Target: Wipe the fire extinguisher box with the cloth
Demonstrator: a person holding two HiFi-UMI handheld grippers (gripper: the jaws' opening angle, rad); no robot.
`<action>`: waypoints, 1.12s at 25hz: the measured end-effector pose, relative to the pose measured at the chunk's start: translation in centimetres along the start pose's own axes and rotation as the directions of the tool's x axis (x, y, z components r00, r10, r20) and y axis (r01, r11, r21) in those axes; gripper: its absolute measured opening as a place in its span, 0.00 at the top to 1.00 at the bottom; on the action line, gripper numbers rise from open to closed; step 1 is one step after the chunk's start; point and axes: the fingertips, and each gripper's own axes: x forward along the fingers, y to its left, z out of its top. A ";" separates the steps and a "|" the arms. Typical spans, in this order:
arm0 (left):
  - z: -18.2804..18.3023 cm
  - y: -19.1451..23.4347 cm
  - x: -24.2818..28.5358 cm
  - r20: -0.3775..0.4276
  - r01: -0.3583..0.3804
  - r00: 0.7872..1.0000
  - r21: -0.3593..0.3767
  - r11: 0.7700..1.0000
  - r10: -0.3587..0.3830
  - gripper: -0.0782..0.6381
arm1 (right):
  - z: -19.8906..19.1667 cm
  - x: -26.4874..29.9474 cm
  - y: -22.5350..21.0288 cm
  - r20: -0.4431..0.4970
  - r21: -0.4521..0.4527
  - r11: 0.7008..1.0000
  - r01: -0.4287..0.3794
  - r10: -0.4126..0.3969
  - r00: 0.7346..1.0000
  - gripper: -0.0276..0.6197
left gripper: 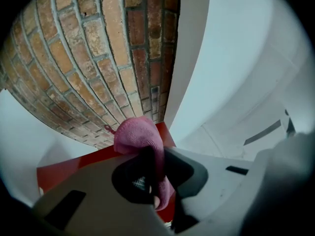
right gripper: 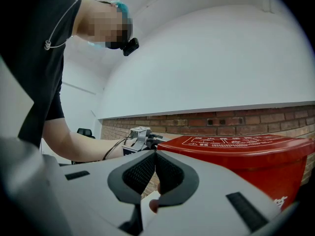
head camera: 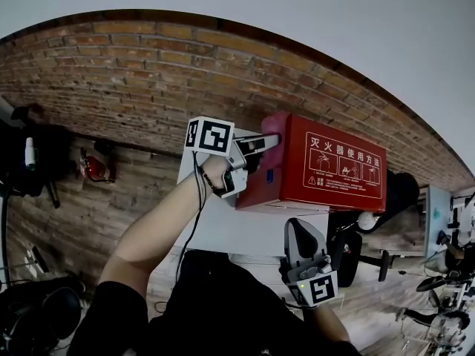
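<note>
At my far left a small red thing (head camera: 95,168) is lying on the wooden floor (head camera: 59,213) below the brick wall (head camera: 148,65). My left forearm (head camera: 159,225) is stretching across the white table (head camera: 223,232). My left tool (head camera: 266,142) is clamping its jaws tight on the pink cloth (head camera: 276,128), which is bunching out past the jaw tips. The cloth is touching the upper left end of the red fire extinguisher box (head camera: 326,170). The box is sitting on the table close against the wall, its white-printed instruction panel facing up at me. My right tool (head camera: 303,232) is hanging low in front of the table, below the box and apart from it, jaws pressed together and gripping nothing. Past the box's right end, dark gear (head camera: 401,191) is crowding the floor.
</note>
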 end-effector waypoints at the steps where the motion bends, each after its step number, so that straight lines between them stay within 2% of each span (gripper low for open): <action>1: -0.1 -0.1 0.1 0.007 0.016 1.000 -0.021 1.000 -0.015 0.79 | -0.1 0.0 -0.1 0.001 -0.013 1.000 0.000 0.000 1.000 0.92; 3: -0.3 -0.1 0.2 0.021 0.037 0.999 -0.051 0.998 -0.036 0.79 | -0.3 0.0 -0.2 -0.002 -0.019 1.000 0.002 -0.002 1.000 0.92; 6: -0.3 0.1 0.2 0.028 0.039 0.999 -0.050 0.998 -0.038 0.79 | -0.5 0.0 -0.1 -0.009 -0.016 1.000 0.003 -0.004 1.000 0.92; 19: -1.0 2.3 -0.1 0.028 0.003 1.000 -0.032 0.999 -0.002 0.79 | -0.8 0.1 0.4 -0.020 -0.018 1.000 0.001 -0.001 1.000 0.92; 28: -2.6 6.0 -0.4 0.016 -0.043 0.999 -0.065 0.997 0.044 0.79 | -0.3 0.7 1.4 -0.019 -0.037 0.999 -0.016 0.016 1.000 0.92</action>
